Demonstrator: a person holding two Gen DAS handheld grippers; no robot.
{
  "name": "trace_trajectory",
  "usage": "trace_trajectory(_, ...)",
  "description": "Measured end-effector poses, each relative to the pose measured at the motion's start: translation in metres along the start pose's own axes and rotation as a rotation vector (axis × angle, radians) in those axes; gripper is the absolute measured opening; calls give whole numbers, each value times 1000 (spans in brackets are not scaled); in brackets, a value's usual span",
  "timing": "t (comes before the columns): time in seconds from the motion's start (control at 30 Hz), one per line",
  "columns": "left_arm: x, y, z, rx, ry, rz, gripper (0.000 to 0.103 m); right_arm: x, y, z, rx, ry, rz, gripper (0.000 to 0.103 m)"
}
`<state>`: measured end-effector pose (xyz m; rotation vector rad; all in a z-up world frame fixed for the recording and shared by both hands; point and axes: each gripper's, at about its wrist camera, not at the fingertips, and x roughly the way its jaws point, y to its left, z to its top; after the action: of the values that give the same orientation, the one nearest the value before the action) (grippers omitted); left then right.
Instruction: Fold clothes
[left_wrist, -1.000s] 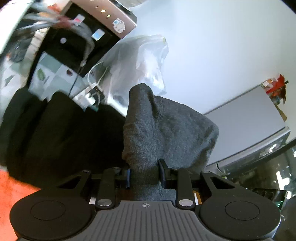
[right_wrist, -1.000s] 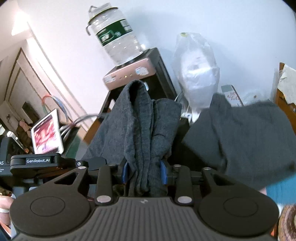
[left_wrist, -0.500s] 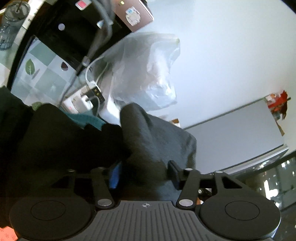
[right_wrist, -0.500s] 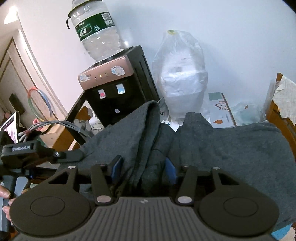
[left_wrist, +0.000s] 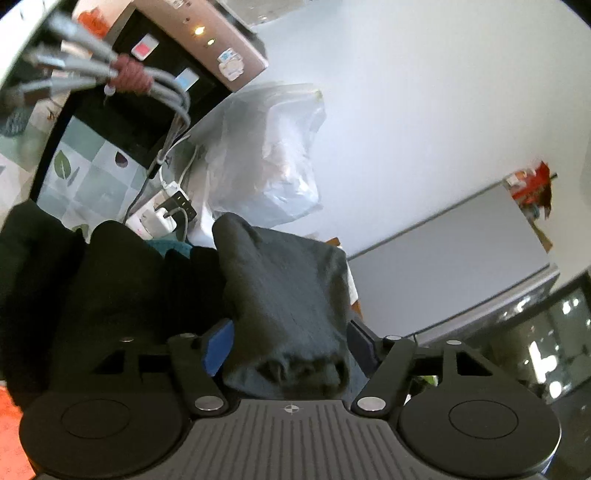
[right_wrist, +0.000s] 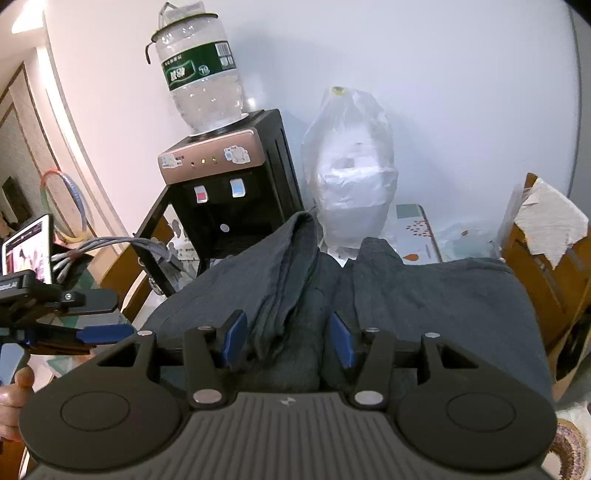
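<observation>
- The dark grey garment (right_wrist: 424, 295) is a soft, matte knit with a faint heathered grain. In the right wrist view it spreads wide from 9 o'clock to 3 o'clock, bunched into upright ridges and folds near the centre.
- The right gripper (right_wrist: 288, 338) has its blue-padded fingers (right_wrist: 232, 338) spread apart. A thick fold of the garment lies between them, and I cannot tell whether the pads touch the cloth.
- The left gripper (left_wrist: 290, 341) likewise stands wide, with a rounded hump of the same grey cloth (left_wrist: 284, 295) rising between its fingers toward 12 o'clock. The blue left pad (left_wrist: 218, 345) sits just beside the fabric.
- At 9 o'clock in the left wrist view lies darker, near-black cloth (left_wrist: 110, 288), smooth and heavily shadowed.
- Behind the garment stands a water dispenser (right_wrist: 225, 181), boxy, black with a rose-gold front panel, topped by a clear ribbed plastic bottle (right_wrist: 199, 74) with a green label.
- At 12 o'clock a translucent, crinkled plastic bag (right_wrist: 349, 166) stands against the white wall.
- At 3 o'clock a wooden chair (right_wrist: 543, 258) carries crumpled white paper.
</observation>
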<state>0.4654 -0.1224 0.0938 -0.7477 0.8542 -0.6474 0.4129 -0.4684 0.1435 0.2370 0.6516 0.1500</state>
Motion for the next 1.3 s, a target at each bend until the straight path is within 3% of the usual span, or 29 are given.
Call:
trace_trajectory(0.27, -42, -22, -38, 86, 10, 66, 89, -64, 24, -30, -24, -15, -10, 66)
trace_trajectory(0.43, -71, -38, -70, 165, 18, 109, 97, -111, 43, -52, -58, -38, -25, 81)
trace_trajectory(0.7, -101, -58, -134, 315, 52, 194, 102, -167, 71, -100, -109, -46, -35, 94)
trace_trajectory(0.9, -113, -60, -177, 415, 60, 246, 103, -186, 85, -146, -117, -28, -43, 101)
trace_trajectory(1.1, -125, -61, -214, 559, -5, 389, 103, -192, 100, -189, -141, -31, -83, 103)
trace_trajectory(1.3, -131, -46, -236, 556, 7, 448, 103, -192, 106, -226, -111, -32, -119, 103)
